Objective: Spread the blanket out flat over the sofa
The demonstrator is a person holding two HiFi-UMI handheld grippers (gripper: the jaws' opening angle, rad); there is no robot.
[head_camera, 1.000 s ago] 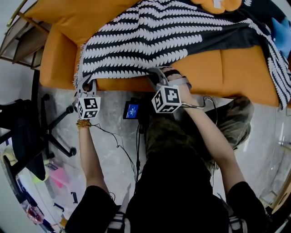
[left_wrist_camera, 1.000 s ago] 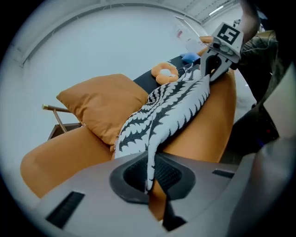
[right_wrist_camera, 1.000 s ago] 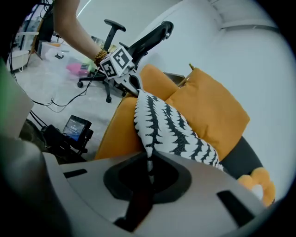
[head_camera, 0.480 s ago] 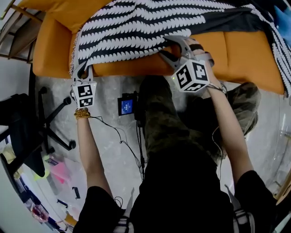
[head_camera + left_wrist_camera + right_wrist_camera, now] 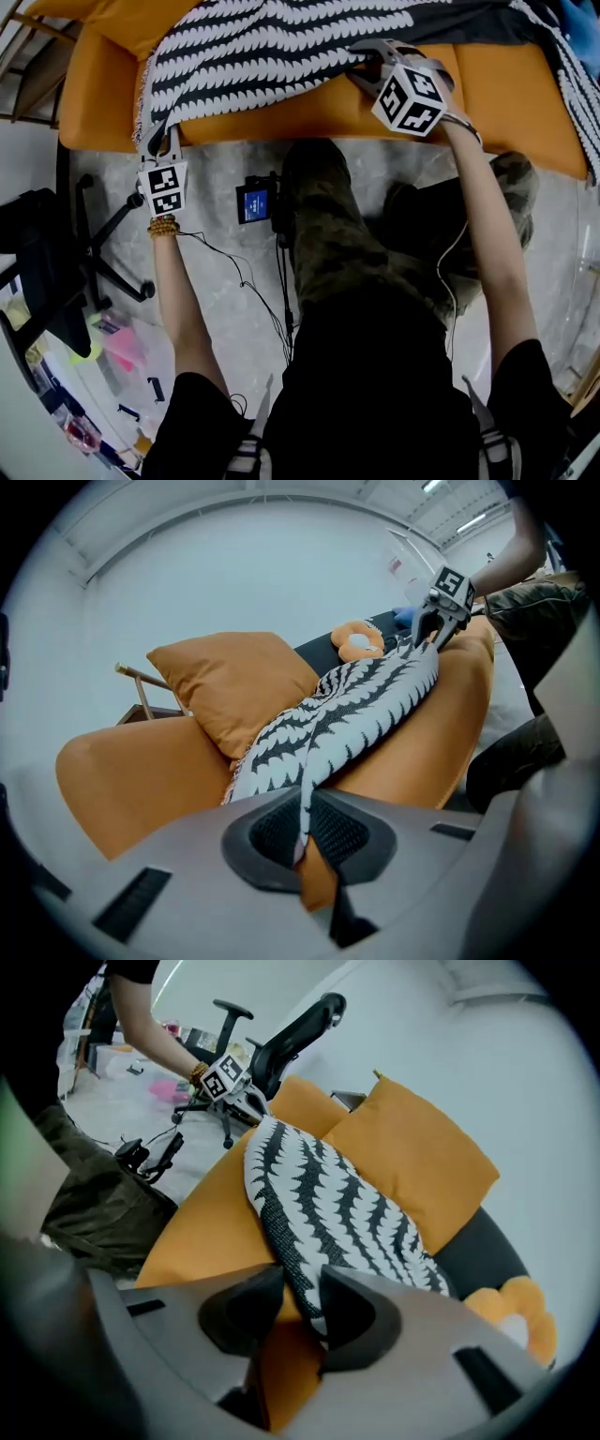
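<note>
A black-and-white patterned blanket lies over the seat of an orange sofa, and its near edge hangs at the front. My left gripper is shut on the blanket's left front corner, and the cloth runs straight out of its jaws. My right gripper is further right along the same edge. Its jaws have just been closing and stand open. The blanket's hem lies between them against one pad, with a gap at the other.
An orange cushion leans at the sofa's left end and an orange plush toy lies further along. A black office chair stands on the floor at left. A small blue-screened device with cables sits by the person's legs.
My right gripper has moved right along the blanket's front edge and its jaws have parted from shut. My left gripper still holds the corner in the same place.
</note>
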